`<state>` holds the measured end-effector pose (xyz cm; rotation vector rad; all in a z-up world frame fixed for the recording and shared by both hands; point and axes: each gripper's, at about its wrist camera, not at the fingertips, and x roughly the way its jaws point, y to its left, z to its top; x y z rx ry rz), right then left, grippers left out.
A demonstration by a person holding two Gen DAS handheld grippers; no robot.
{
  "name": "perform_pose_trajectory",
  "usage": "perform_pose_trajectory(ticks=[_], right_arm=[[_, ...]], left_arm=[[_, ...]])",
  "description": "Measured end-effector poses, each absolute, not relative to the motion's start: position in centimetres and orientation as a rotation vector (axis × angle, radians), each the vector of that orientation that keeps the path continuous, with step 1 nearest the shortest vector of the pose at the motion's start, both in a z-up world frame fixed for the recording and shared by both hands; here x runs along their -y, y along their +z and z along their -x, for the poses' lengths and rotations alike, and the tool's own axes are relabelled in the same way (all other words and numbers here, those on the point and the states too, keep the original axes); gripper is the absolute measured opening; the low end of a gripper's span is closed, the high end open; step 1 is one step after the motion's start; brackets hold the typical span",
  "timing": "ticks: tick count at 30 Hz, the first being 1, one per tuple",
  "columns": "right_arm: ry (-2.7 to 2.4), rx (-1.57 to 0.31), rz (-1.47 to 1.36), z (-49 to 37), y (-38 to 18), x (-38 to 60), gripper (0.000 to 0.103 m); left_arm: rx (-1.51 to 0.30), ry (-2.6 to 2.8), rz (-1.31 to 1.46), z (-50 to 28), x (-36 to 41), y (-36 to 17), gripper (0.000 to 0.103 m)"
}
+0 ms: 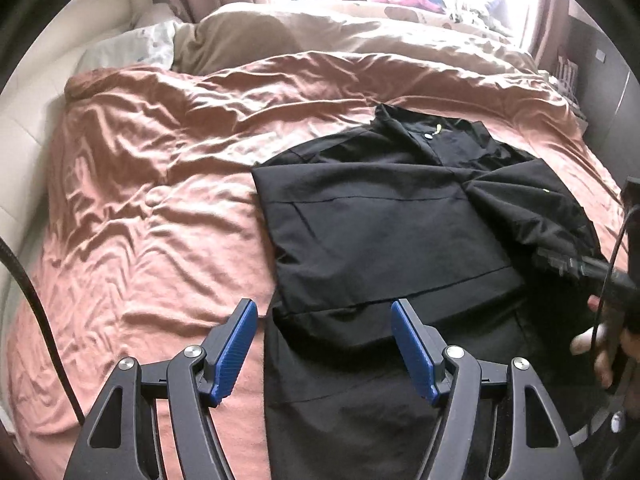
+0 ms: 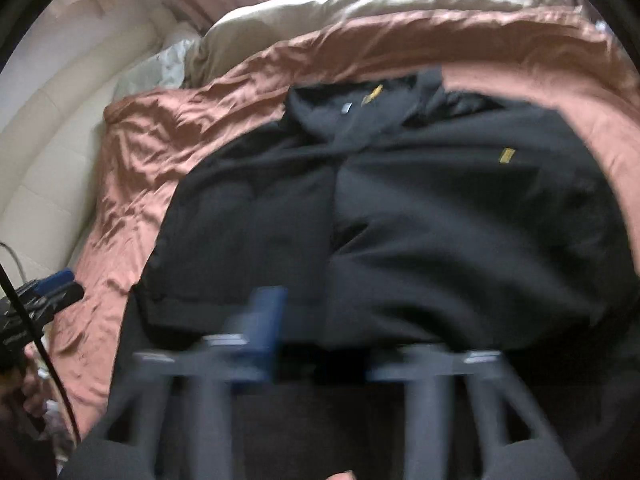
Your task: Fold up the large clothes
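We see the jacket [image 1: 384, 216] lengthwise up the quilt [image 1: 152, 184], collar toward upper right. Our left gripper [image 1: 324, 344] gapes empty; right gripper [image 2: 320, 344] released, blurred.

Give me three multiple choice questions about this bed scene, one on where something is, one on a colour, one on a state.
1. Where does the jacket lie?
A. on the bed cover
B. on a chair
C. on the floor

2. What colour is the jacket?
A. white
B. red
C. black

3. How do the left gripper's jaws stand?
A. clamped on a sleeve
B. open with nothing held
C. shut tight, empty

Answers:
1 A: the pink cover shows all around it.
2 C: it is dark black cloth throughout.
3 B: the blue pads stand wide apart above the jacket's edge.
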<state>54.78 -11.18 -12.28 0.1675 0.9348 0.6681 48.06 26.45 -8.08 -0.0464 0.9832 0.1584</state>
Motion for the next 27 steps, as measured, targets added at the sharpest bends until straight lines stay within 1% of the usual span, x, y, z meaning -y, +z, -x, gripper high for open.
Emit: perform_pose_trajectory(ticks=[1,5,9,18,21,22,23,24,25,27], right_arm=[[0.665,-0.936,-0.16,-54.4,-12.4,11.3,0.098],[0.681,-0.956,-0.172,-53.6,-12.3,14.1,0.098],[0.644,-0.91,-0.172,-52.8,-11.1,18.7,0.098],[0.458,-0.867,-0.187,-53.6,-10.6,29.0,0.097],[0.408,-0.86,-0.187,-53.8,-10.6,31.6,0.093],[0.392,-0.863,-0.185,-53.9,-10.6,32.5,0.088],[0.377,-0.869,-0.179,-53.9,-10.8,32.7,0.081],[0.359,-0.877,-0.166,-53.5,-10.9,33.1,0.077],[0.339,-0.882,-0.156,-53.4,-10.9,33.6,0.071],[0.315,-0.888,-0.15,-53.6,-11.1,33.9,0.069]], left_arm=[[-0.985,0.155,0.046,-48.2,-26.2,-8.1,0.071],[-0.981,0.128,0.031,-49.1,-24.3,-8.0,0.071],[-0.96,0.078,0.02,-50.5,-21.0,-7.3,0.071],[-0.954,-0.075,-0.013,-54.7,-10.4,-7.1,0.071],[-0.953,-0.115,-0.058,-56.1,-6.6,-7.4,0.071],[-0.957,-0.134,-0.064,-56.7,-5.3,-7.6,0.071],[-0.961,-0.151,-0.066,-57.2,-4.1,-7.7,0.071],[-0.964,-0.167,-0.069,-57.6,-3.0,-7.9,0.071],[-0.968,-0.186,-0.077,-58.2,-1.5,-8.0,0.071],[-0.973,-0.213,-0.093,-58.9,0.6,-8.4,0.071]])
